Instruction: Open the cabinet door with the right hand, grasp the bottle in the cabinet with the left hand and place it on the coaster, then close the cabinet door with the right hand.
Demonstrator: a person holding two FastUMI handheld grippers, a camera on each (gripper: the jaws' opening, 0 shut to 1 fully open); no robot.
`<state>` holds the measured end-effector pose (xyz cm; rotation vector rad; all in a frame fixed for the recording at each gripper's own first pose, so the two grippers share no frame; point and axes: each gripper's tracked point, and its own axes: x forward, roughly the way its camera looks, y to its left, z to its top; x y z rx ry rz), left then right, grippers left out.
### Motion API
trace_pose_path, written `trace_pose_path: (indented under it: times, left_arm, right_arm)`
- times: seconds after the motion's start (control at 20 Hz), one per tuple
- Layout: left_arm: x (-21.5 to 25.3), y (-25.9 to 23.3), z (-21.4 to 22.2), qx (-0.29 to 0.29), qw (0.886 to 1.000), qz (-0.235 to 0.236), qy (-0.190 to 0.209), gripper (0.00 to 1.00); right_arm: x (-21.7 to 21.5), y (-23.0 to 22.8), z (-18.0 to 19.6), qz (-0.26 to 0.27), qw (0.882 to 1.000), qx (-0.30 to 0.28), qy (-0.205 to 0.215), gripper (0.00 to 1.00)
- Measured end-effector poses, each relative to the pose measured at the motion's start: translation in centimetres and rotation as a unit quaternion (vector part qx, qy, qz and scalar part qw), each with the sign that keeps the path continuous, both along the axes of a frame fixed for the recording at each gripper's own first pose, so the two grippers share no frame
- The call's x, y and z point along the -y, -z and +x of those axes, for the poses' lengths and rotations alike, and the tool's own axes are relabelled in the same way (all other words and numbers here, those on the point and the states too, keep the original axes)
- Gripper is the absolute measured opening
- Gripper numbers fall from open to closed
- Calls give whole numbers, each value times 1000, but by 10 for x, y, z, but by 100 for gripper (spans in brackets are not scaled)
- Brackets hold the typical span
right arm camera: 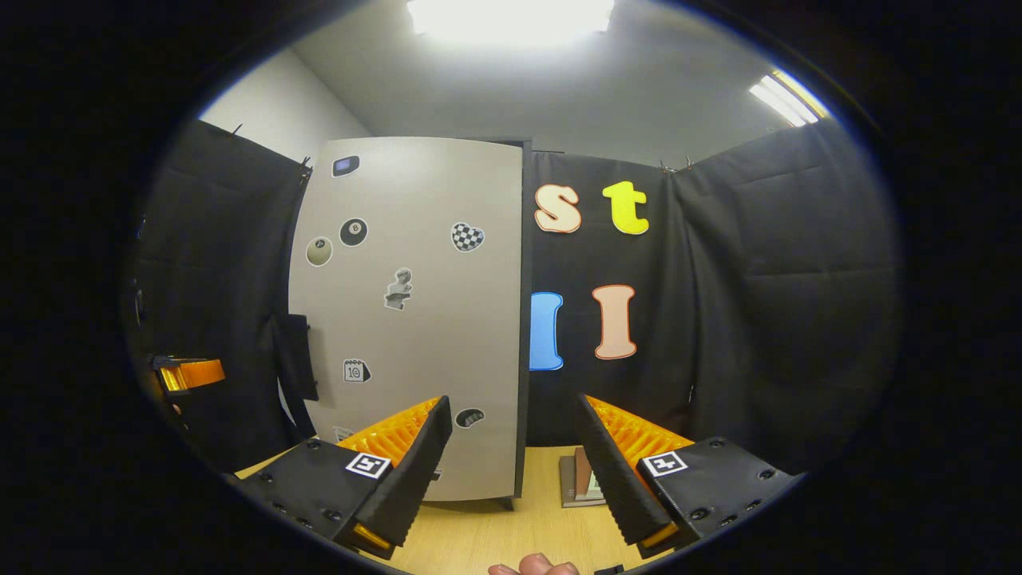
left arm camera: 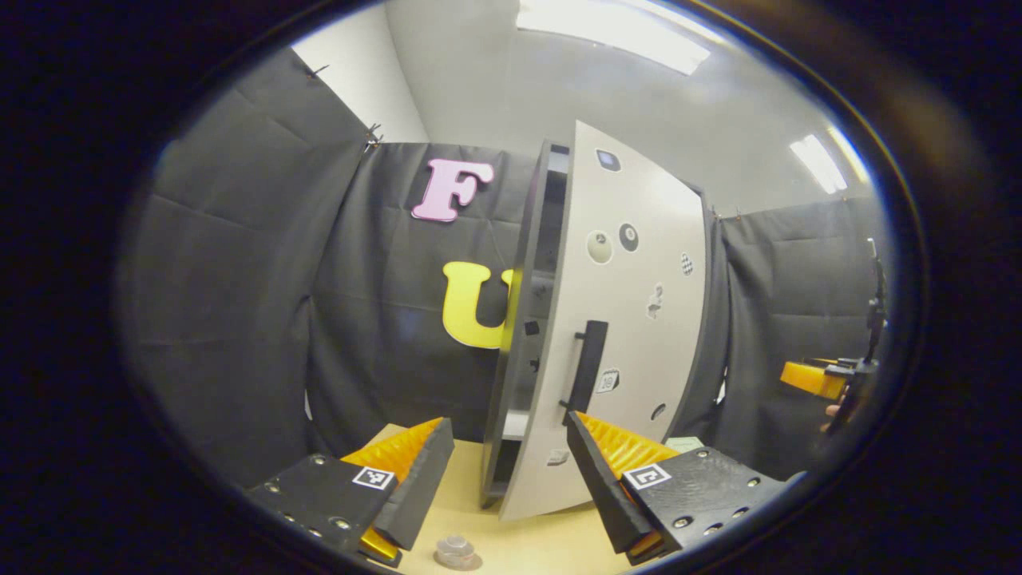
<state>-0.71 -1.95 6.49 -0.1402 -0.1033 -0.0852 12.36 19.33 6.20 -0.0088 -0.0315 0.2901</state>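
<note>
The cabinet (left arm camera: 519,335) stands on the table with its white, sticker-covered door (left arm camera: 631,319) partly open. A black handle (left arm camera: 587,363) runs down the door. In the left gripper view a small clear bottle (left arm camera: 455,548) stands at the bottom edge on what looks like a brownish coaster (left arm camera: 473,562), just below my fingers. My left gripper (left arm camera: 509,423) is open and holds nothing, facing the door's edge. The right gripper (right arm camera: 513,402) is open too, facing the door (right arm camera: 407,319); its handle (right arm camera: 295,355) is at the left. The other gripper (left arm camera: 818,379) is at the far right.
The table (right arm camera: 495,531) is light wood. Some flat items like books (right arm camera: 576,479) lie beside the cabinet on the right. Black cloth walls close the booth all round. A fingertip (right arm camera: 533,567) peeks in at the bottom of the right gripper view.
</note>
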Motion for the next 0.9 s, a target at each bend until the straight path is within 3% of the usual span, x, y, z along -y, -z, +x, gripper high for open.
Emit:
trace_pose_path:
  times: [0.05, 0.15, 0.25, 0.35, 0.4, 0.45, 0.65, 0.7, 0.8, 0.85, 0.9]
  left_arm:
    - [6, -3, -1, 2, 1000, -1, 0, 87]
    - [25, -4, -7, -3, 1000, -9, 16, 89]
    - [37, -1, -13, -8, 1000, -3, 10, 87]
    - [42, -1, -18, -8, 1000, 10, -7, 87]
    - [47, -4, -22, -5, 1000, 18, -12, 88]
    - [52, -6, -24, -2, 1000, 25, -18, 90]
    - [71, 1, -29, -8, 999, 21, -26, 87]
    - [76, 5, -31, -13, 999, 23, -24, 88]
    - [81, 7, -35, -20, 999, 38, -26, 89]
    - [79, 6, -36, -20, 998, 42, -32, 88]
    - [80, 5, -37, -21, 998, 42, -33, 89]
  right_arm:
    - [8, -1, 0, -4, 1000, 4, 4, 98]
    - [18, -9, 2, -8, 1000, 21, 3, 94]
    - [23, -14, 7, -13, 1000, 24, -11, 98]
    - [28, -15, 14, -11, 1000, 17, -24, 98]
    - [31, -13, 16, -6, 999, 13, -30, 94]
    - [34, -8, 18, -2, 999, 5, -33, 98]
    - [43, 9, 15, 14, 999, -27, -45, 98]
    - [46, 12, 14, 17, 998, -34, -46, 94]
    - [49, 15, 11, 24, 998, -41, -48, 94]
    - [51, 16, 10, 27, 998, -44, -48, 98]
    - [52, 17, 9, 29, 997, -46, -48, 94]
